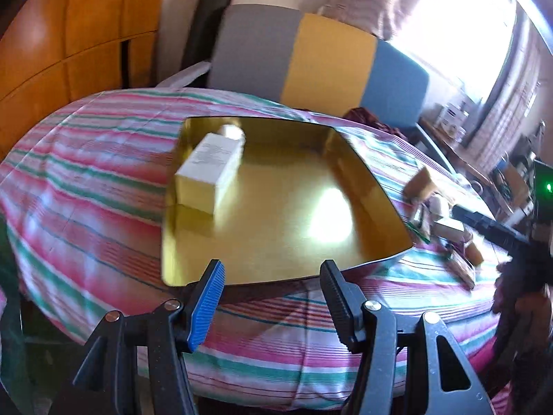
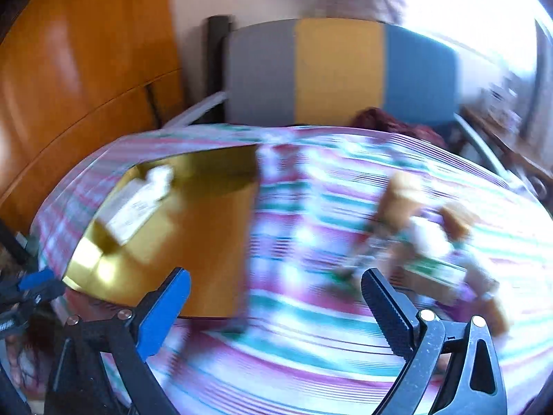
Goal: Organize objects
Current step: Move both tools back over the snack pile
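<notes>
**Striped bed, gold tray, both grippers empty**

Bedroom scene: bed (image 1: 103, 186) under a pink, green and white striped cover, wooden wardrobe (image 1: 69, 34) far left, headboard (image 1: 328, 58) in grey, yellow and blue panels at the far end, bright window (image 1: 459, 20) far right with a cluttered desk (image 1: 459, 138) below it.

Gold tray (image 1: 283, 207) lies flat on the cover, mid-bed. White box (image 1: 207, 169) lies in the tray's far-left part, small print on its top face, too blurred to read. A small pale round thing (image 1: 233, 132) sits just beyond the box, touching or nearly so; cannot tell which.

Right of the tray, on the cover, a loose cluster of small items (image 1: 446, 221): tan blocks, a pale round piece, flat packs with green on them. No labels legible; blur is heavy.

Left gripper (image 1: 273, 294) hovers over the tray's near edge, jaws partly apart, nothing between them, blue pad on its left finger.

Right gripper (image 2: 276, 307) sits over the cover between tray (image 2: 207, 242) and cluster (image 2: 432, 242), jaws spread wide, nothing between them. Right view is strongly motion-smeared. Box (image 2: 134, 207) shows in the tray's far-left part there too; print unreadable. Left gripper's blue tip (image 2: 34, 280) pokes in at the left edge of the right view, near the tray's near-left corner.
</notes>
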